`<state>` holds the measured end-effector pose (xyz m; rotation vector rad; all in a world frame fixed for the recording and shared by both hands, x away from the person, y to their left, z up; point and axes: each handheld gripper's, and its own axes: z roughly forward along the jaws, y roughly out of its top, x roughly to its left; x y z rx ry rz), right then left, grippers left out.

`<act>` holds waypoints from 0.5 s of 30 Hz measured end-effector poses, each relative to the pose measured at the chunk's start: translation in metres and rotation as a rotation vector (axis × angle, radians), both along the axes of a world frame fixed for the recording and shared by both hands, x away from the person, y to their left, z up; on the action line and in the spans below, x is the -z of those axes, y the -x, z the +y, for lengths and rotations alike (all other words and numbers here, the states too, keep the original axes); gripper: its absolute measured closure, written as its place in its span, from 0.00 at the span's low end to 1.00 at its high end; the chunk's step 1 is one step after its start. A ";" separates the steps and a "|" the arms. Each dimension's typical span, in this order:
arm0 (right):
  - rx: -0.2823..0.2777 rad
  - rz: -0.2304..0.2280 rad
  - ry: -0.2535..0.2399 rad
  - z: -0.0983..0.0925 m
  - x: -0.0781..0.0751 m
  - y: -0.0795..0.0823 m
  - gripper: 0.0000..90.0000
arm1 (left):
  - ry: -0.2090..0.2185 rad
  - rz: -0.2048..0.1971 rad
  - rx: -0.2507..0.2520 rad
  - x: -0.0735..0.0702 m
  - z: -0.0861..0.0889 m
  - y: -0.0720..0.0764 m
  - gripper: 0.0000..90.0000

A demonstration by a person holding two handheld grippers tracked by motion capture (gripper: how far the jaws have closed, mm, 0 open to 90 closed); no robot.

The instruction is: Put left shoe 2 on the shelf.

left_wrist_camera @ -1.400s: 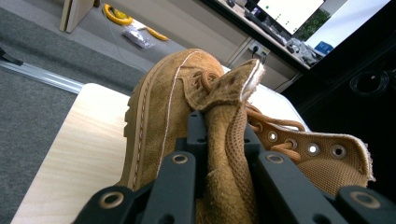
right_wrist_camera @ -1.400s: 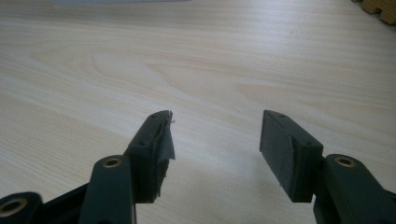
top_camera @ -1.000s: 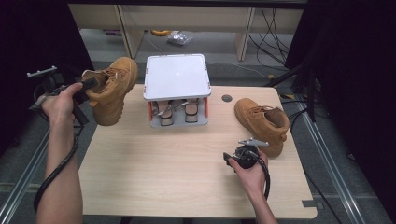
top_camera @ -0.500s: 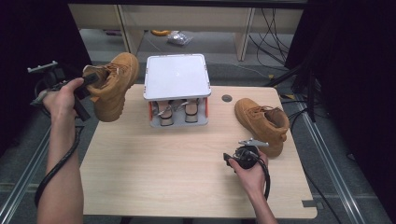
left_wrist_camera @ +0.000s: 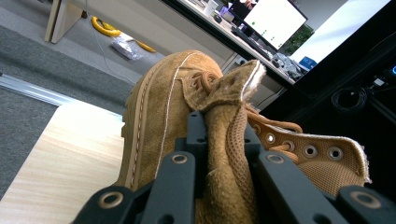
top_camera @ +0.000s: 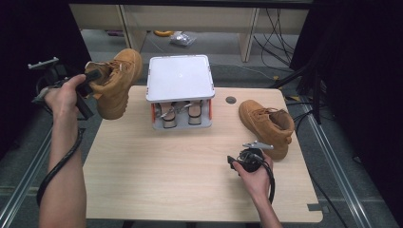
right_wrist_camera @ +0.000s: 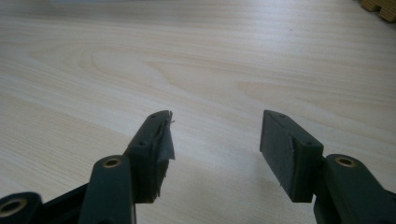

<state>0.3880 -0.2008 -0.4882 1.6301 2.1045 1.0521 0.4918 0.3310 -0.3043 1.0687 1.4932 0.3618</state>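
A tan suede boot [top_camera: 116, 83] hangs in the air over the table's back left corner, toe pointing up and away. My left gripper [top_camera: 94, 76] is shut on its collar. In the left gripper view the black jaws [left_wrist_camera: 223, 126] pinch the folded collar edge of the boot [left_wrist_camera: 159, 107], and the laced opening shows to the right. A second tan boot [top_camera: 267, 124] stands on the table at the right. My right gripper [top_camera: 234, 161] sits low over the table just in front of that boot, and is open [right_wrist_camera: 215, 135] with bare wood between its fingers.
A white-topped low rack [top_camera: 179, 78] stands at the back middle of the wooden table [top_camera: 180, 180], with a pair of shoes [top_camera: 178, 111] beneath it. A small round hole [top_camera: 231, 99] lies right of the rack. The second boot's sole [right_wrist_camera: 380, 7] shows at the corner of the right gripper view.
The left gripper has raised the held boot slightly. The right gripper and the boot on the table have stayed put.
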 end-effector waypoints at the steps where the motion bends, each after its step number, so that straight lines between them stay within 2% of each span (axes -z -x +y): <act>1: -0.004 -0.004 0.002 0.000 0.000 0.000 0.49 | 0.020 0.003 -0.001 0.000 -0.002 -0.001 0.90; 3: 0.000 0.002 -0.001 0.000 0.000 0.000 0.49 | 0.024 0.003 0.001 0.000 -0.002 -0.002 0.90; 4: -0.017 -0.019 0.021 -0.003 0.001 -0.002 0.49 | 0.027 0.005 0.002 0.000 -0.003 -0.002 0.90; 7: -0.021 -0.024 0.024 -0.003 0.001 -0.002 0.49 | 0.033 0.003 0.003 0.000 -0.005 -0.004 0.90; 10: -0.022 -0.021 0.008 -0.002 0.001 -0.001 0.49 | 0.036 0.002 0.004 -0.001 -0.006 -0.005 0.90; 13: -0.023 -0.022 0.013 -0.003 0.001 -0.001 0.49 | 0.033 -0.001 0.007 -0.003 -0.008 -0.007 0.90; 14: 0.002 -0.001 -0.004 -0.001 0.000 0.000 0.49 | 0.035 -0.003 0.010 -0.004 -0.008 -0.007 0.90; 15: -0.004 -0.004 -0.002 -0.001 0.000 0.000 0.49 | 0.038 -0.004 0.009 -0.005 -0.009 -0.008 0.90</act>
